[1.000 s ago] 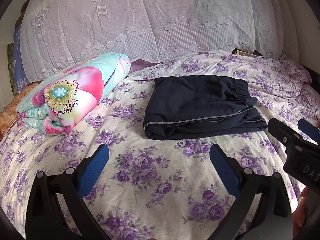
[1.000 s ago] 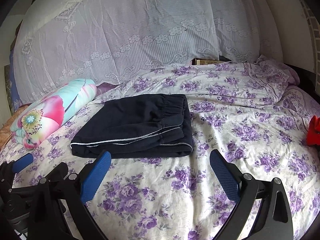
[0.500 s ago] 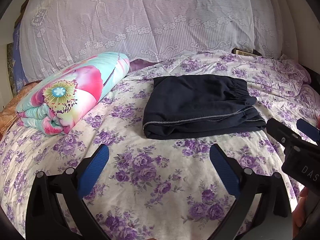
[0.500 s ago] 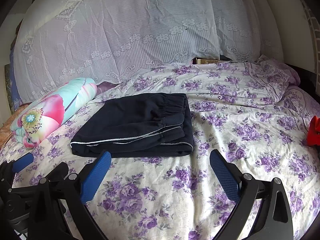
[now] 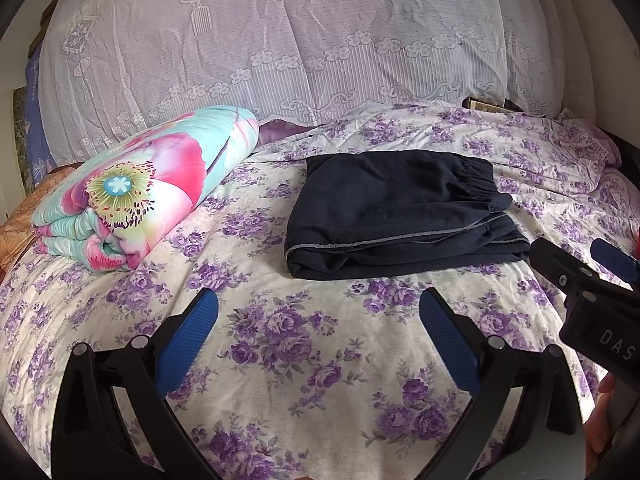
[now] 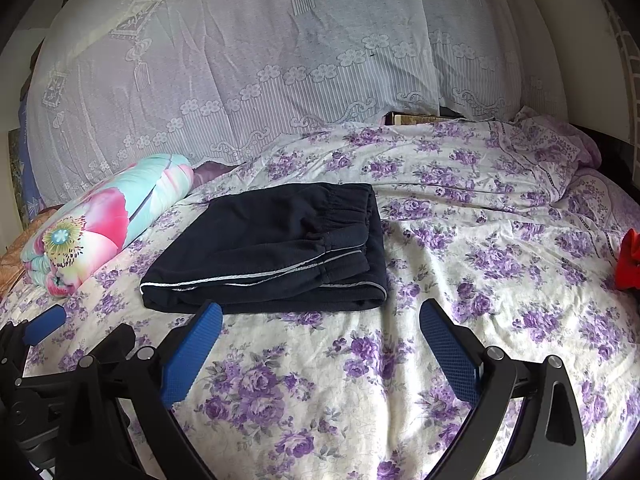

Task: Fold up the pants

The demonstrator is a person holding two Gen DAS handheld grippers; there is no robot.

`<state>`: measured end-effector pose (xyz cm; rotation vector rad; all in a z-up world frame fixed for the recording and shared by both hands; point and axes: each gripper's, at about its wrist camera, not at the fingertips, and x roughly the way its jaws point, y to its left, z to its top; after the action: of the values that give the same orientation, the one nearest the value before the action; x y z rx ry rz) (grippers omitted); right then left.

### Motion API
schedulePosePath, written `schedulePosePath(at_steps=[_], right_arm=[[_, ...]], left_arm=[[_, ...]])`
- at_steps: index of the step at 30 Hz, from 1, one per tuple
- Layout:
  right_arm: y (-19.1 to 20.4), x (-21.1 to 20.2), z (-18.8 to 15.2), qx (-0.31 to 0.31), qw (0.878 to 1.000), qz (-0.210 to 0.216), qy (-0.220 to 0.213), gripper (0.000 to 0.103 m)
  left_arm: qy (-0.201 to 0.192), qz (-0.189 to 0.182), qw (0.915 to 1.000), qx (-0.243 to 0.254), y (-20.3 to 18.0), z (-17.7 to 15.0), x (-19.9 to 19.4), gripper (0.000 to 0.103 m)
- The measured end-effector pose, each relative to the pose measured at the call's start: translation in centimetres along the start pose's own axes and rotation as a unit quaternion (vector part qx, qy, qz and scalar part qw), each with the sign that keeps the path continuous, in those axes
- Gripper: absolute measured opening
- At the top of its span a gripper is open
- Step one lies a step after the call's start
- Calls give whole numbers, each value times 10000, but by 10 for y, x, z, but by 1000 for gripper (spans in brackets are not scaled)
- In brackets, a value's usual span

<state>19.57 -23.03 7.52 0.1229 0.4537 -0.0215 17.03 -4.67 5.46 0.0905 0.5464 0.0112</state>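
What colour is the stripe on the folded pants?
Light grey on dark navy pants; clearest in the right wrist view.

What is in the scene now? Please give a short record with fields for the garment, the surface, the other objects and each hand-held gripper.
garment: dark navy fabric pants, folded into a flat stack
surface: white bed sheet with purple flowers
beside garment: rolled floral quilt, pink and turquoise
far edge: red cloth item
left hand-held gripper: open, holds nothing
right hand-held gripper: open, holds nothing

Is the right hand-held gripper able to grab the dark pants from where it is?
Probably yes. The right hand-held gripper is open, and only bare floral bedsheet lies between it and the near edge of the folded pants.
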Motion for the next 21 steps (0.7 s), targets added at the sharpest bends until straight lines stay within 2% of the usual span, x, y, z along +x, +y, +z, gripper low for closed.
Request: schedulePosePath(at_steps=[21], right_arm=[[0,0,0,-7,10000,5,10,99]], left_arm=[[-50,-1,10000,57,-6,1,-4,98]])
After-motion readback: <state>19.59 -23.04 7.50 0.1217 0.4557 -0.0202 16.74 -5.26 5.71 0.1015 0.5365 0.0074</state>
